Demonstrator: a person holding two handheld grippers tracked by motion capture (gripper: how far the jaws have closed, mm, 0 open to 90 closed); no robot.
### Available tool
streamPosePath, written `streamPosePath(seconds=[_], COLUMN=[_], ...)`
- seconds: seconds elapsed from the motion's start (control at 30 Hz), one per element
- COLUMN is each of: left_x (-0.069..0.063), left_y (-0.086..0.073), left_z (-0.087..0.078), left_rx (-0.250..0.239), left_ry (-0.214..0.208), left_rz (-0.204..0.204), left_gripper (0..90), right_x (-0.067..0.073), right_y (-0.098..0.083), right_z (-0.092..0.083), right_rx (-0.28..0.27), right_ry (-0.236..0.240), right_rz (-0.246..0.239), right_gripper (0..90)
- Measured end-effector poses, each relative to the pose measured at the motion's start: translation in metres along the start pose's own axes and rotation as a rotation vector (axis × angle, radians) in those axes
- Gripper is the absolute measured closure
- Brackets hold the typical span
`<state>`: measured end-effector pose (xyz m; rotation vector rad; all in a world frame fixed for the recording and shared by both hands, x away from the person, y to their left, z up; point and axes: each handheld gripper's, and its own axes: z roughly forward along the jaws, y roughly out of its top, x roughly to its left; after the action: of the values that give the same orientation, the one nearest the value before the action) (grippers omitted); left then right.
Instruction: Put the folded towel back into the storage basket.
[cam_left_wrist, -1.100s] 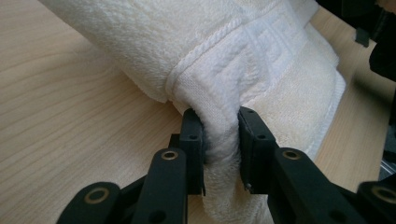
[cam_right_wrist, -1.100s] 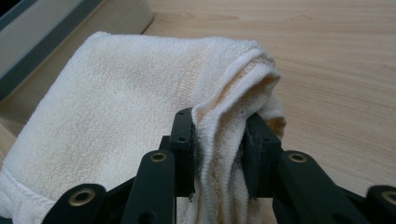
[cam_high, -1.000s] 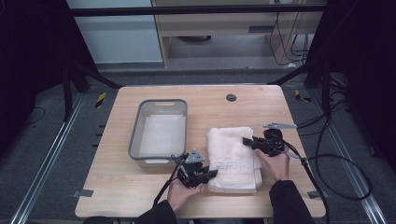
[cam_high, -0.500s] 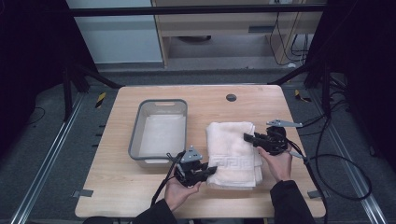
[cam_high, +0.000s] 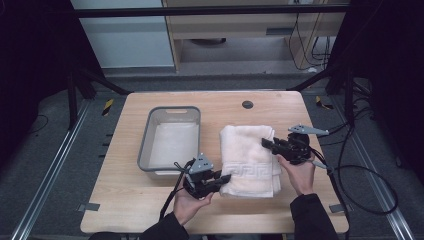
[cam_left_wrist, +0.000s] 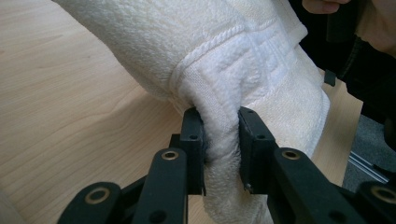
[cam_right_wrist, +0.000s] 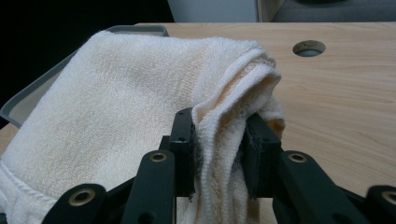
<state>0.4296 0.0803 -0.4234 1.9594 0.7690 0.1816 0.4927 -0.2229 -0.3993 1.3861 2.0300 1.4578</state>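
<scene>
The fingers of the left gripper pinch a thick fold at the towel's near left corner, cloth bunched between the two black pads. We see the same on the other side: the right gripper has its fingers clamped on the layered right edge of the towel (several plies squeezed together).

From the high view, the left gripper sits in the left hand at the towel's front left corner, and the right gripper in the right hand at its right edge, farther back. The folded cream towel lies on the wooden desk, just right of a grey bin. A round hole sits in the desk behind the towel.
</scene>
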Motion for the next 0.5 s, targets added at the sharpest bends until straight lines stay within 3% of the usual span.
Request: streamPosePath(seconds=[0.5], left_x=[0.001], left_y=[0.010], left_z=[-0.013], left_rx=[-0.043], left_ry=[0.003], left_rz=[0.004], left_gripper=[73.7], right_x=[0.006], right_y=[0.009], right_z=[-0.004], right_rx=[-0.048], right_ry=[0.011], right_rz=[-0.004], right_gripper=[68.9])
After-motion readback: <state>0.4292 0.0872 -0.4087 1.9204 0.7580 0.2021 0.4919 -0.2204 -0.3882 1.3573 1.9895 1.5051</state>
